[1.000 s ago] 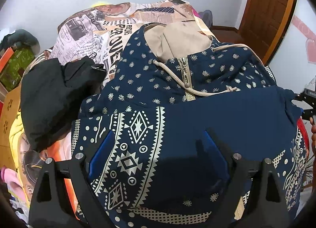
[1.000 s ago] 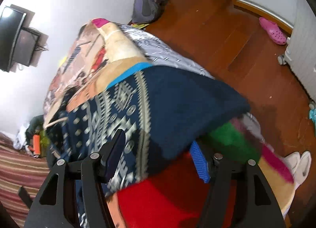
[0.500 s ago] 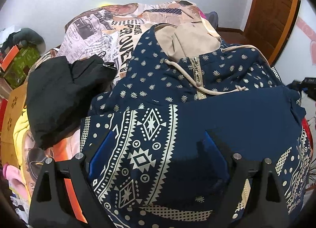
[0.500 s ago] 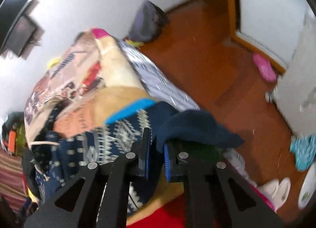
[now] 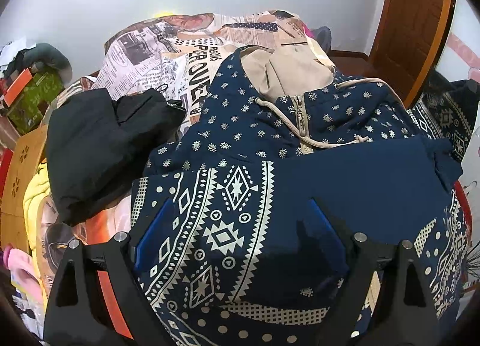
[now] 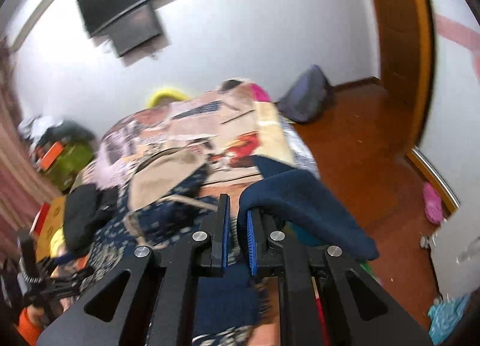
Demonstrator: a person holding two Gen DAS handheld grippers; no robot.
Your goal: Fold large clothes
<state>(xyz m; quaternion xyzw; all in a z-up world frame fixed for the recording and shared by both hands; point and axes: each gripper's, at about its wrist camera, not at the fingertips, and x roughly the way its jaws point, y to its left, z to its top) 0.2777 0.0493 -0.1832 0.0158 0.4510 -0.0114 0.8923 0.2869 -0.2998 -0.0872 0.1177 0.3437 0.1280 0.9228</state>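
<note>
A navy hoodie (image 5: 270,136) with cream patterns and a beige hood lies spread on the bed. My left gripper (image 5: 240,226) is open, its blue pads straddling the hoodie's patterned lower part, just above the cloth. My right gripper (image 6: 237,232) is shut on a plain navy sleeve (image 6: 303,205) of the hoodie and holds it lifted above the bed's right edge; the sleeve drapes over the right finger. The lifted patterned sleeve also shows at the right edge of the left wrist view (image 5: 447,118).
A black garment (image 5: 102,148) lies left of the hoodie on the newspaper-print bedspread (image 5: 168,55). Yellow and pink cloth and boxes sit at far left. A wooden door (image 5: 414,16), wooden floor (image 6: 369,148), grey bag (image 6: 309,97) and wall TV (image 6: 126,7) surround the bed.
My right gripper closed on the navy sleeve and lifted it, tilting its view up towards the wall. My left gripper stayed open over the hoodie, shifting slightly left.
</note>
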